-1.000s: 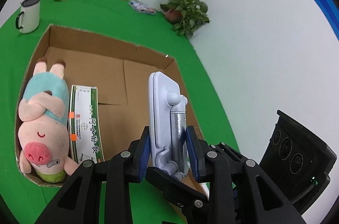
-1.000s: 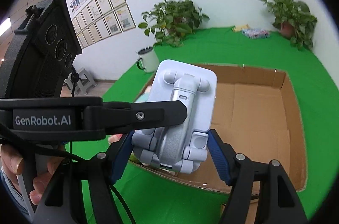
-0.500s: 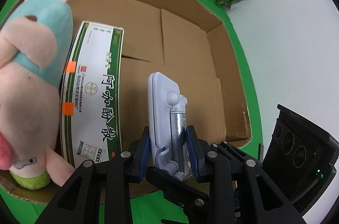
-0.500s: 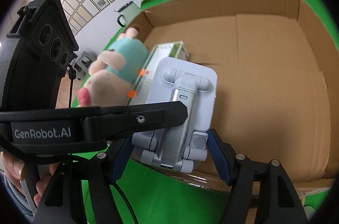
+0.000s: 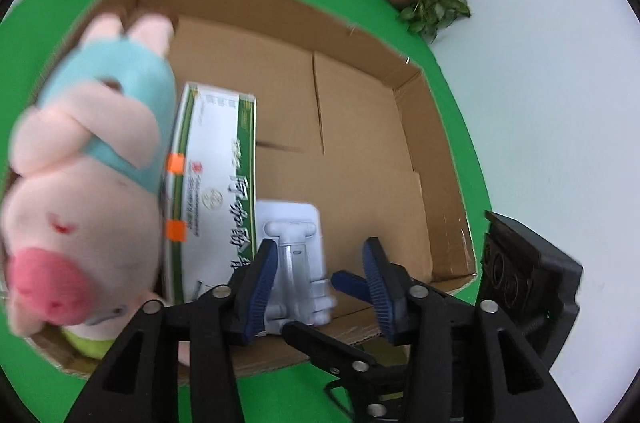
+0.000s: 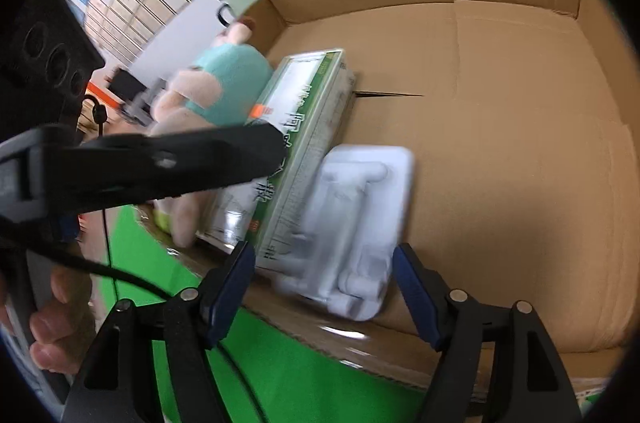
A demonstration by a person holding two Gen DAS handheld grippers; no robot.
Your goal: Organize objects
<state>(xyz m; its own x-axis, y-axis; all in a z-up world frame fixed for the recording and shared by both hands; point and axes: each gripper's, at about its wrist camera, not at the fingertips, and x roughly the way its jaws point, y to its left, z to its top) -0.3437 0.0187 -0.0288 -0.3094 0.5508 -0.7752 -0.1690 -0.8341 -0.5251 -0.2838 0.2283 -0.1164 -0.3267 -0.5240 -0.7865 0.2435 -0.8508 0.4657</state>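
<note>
Left wrist view: 1 cardboard box (image 5: pixel 420 127) with 1 plush pig (image 5: pixel 84 191), 1 carton (image 5: pixel 212 183), 1 phone stand (image 5: pixel 294 255); both grippers' fingers (image 5: pixel 260 287) apart.

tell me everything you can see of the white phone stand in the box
The phone stand is pale lavender-white plastic: a rounded rectangular plate with a T-shaped hinge and a silver-grey folded arm on its upturned side. It lies flat on the floor of the cardboard box near the front wall, seemingly right against the green-and-white carton. Both grippers are open and neither grips it, though the left gripper straddles its lower end. Motion blur hides finer detail.
</note>
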